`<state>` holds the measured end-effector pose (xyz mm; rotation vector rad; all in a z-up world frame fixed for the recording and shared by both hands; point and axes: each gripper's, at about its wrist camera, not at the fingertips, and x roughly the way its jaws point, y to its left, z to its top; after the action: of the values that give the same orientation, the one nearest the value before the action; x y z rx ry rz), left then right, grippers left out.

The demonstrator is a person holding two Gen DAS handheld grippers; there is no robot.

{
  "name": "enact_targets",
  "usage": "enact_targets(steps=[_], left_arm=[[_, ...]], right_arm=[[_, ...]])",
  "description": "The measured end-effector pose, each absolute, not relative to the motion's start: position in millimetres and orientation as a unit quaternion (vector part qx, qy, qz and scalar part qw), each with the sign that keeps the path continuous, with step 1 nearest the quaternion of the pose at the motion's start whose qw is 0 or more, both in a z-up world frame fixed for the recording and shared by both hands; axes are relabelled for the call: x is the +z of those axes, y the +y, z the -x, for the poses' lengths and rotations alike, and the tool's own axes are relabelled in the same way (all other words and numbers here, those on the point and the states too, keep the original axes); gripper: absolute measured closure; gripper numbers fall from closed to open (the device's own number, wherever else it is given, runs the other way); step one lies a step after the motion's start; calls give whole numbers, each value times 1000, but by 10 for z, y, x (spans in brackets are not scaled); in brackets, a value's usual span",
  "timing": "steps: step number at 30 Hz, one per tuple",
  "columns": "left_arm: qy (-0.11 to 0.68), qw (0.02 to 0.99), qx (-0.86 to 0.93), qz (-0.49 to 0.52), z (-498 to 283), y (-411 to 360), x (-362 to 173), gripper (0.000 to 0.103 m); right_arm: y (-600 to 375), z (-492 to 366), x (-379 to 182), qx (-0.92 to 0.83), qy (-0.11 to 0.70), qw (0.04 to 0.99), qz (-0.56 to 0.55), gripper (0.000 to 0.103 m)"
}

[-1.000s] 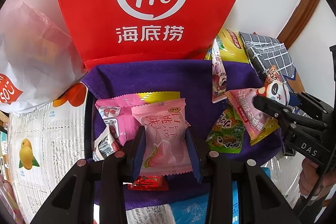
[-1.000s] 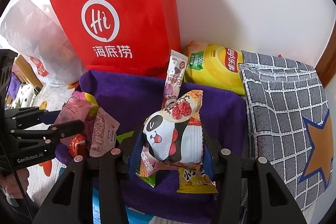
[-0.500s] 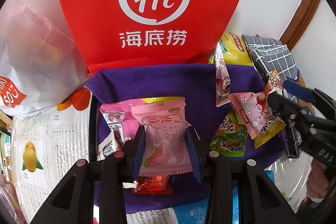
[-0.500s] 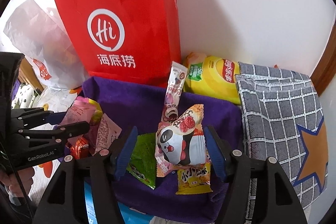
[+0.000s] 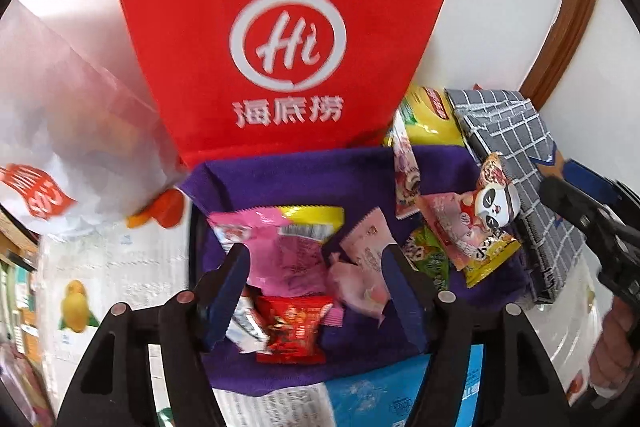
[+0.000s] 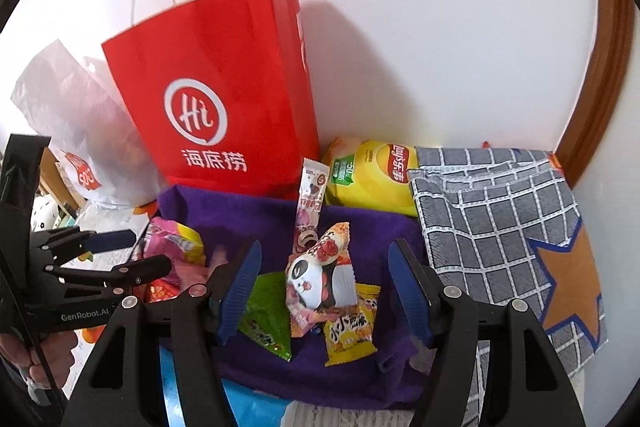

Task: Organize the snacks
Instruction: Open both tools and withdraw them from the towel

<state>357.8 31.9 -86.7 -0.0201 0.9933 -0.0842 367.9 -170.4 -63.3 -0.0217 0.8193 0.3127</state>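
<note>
Snack packets lie on a purple cloth (image 5: 296,179). My left gripper (image 5: 316,291) is open and empty above a pink peach packet (image 5: 366,279), a bright pink packet (image 5: 288,247) and a red packet (image 5: 294,327). My right gripper (image 6: 326,291) is open and empty around, not touching, the panda packet (image 6: 320,279), which rests on a yellow packet (image 6: 350,331) beside a green packet (image 6: 268,315). The panda packet also shows in the left wrist view (image 5: 494,203). A long pink stick packet (image 6: 312,199) lies behind it.
A red Hi paper bag (image 6: 224,95) stands against the wall behind the cloth. A white plastic bag (image 6: 72,123) is at the left. A yellow chips bag (image 6: 372,175) and a grey checked fabric bag (image 6: 504,223) lie at the right. Newspaper (image 5: 112,263) covers the surface at the left.
Both grippers have opened. The left let go of the pink peach packet, which dropped onto the cloth. The right let go of the panda packet and has pulled back and up.
</note>
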Motion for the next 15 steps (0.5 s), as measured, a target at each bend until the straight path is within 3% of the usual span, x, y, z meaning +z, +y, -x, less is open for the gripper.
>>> enact_targets(steps=[15], left_arm=[[419,907,-46,2,-2716,254,-243,35]], right_arm=[[-1854,-2653,-203,126,383,915,-2,27]])
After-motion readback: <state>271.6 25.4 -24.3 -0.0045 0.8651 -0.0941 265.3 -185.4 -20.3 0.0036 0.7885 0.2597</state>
